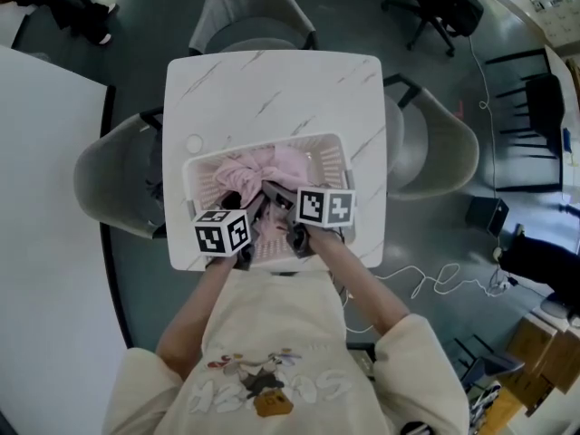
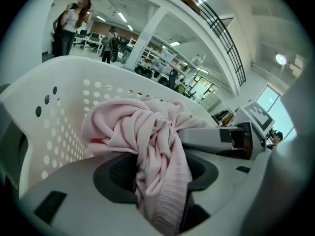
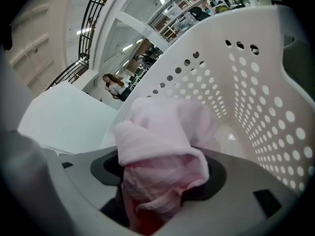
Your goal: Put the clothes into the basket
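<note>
The left tongs [image 1: 234, 208] and the right tongs [image 1: 283, 205] sit side by side at the near edge of the basket [image 1: 337, 157], both pointing down and away from the person into it. Each pair is pinching the pink cloth [image 1: 263, 166].

In the left gripper view, the left tongs [image 2: 158, 177] are closed on a twisted, ribbed fold of the cloth [image 2: 147, 132]. The fold runs up from between the jaws into a bunched heap just ahead of them. The perforated wall of the basket [image 2: 59, 117] curves round to the left and behind that heap. The right tongs [image 2: 221, 139] lie close on the right, touching the same heap.

In the right gripper view, the right tongs [image 3: 158, 183] are clamped on a thick wad of the cloth [image 3: 157, 136], which bulges over the jaws. The basket [image 3: 256, 107] wall rises just beyond and to the right.

Most of the cloth lies inside the basket, ahead of both tongs. The basket stands on a marble table [image 1: 272, 89], which stretches on beyond the tongs. Chairs [image 1: 109, 175] stand at its sides.
</note>
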Motion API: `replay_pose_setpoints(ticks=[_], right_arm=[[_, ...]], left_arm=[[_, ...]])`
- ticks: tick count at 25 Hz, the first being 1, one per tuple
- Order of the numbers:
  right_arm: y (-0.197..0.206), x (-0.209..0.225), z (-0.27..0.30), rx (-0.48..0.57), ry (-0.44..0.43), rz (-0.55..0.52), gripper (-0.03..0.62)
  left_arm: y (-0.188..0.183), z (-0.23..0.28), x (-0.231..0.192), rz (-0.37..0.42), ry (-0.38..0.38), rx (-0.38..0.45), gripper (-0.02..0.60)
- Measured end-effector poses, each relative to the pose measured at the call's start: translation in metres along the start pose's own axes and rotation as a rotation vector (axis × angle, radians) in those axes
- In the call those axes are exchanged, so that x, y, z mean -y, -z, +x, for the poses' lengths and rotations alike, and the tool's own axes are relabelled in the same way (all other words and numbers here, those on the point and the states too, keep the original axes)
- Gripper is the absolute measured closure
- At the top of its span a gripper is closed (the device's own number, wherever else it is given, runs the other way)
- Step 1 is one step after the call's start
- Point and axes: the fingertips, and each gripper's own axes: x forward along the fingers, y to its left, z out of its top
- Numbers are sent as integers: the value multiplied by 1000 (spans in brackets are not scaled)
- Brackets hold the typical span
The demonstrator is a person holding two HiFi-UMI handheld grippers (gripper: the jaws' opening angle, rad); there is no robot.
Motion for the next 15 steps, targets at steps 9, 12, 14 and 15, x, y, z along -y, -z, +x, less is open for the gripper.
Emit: replay_pose_setpoints(ticks=[9,12,14,15], right_arm=[[3,15,11,-28,48,3,278],[4,23,16,-42,70,11,278],[6,28,19,-50,87,11,278],[7,31,21,-53,93,11,278]], left_arm=[[8,15,-10,-5,-8,-48,337],[11,23,-16,-5,-10,-71,337],[15,27,-18,-1,-12,-83,337],[16,29,-19,2,-15,-88,337]])
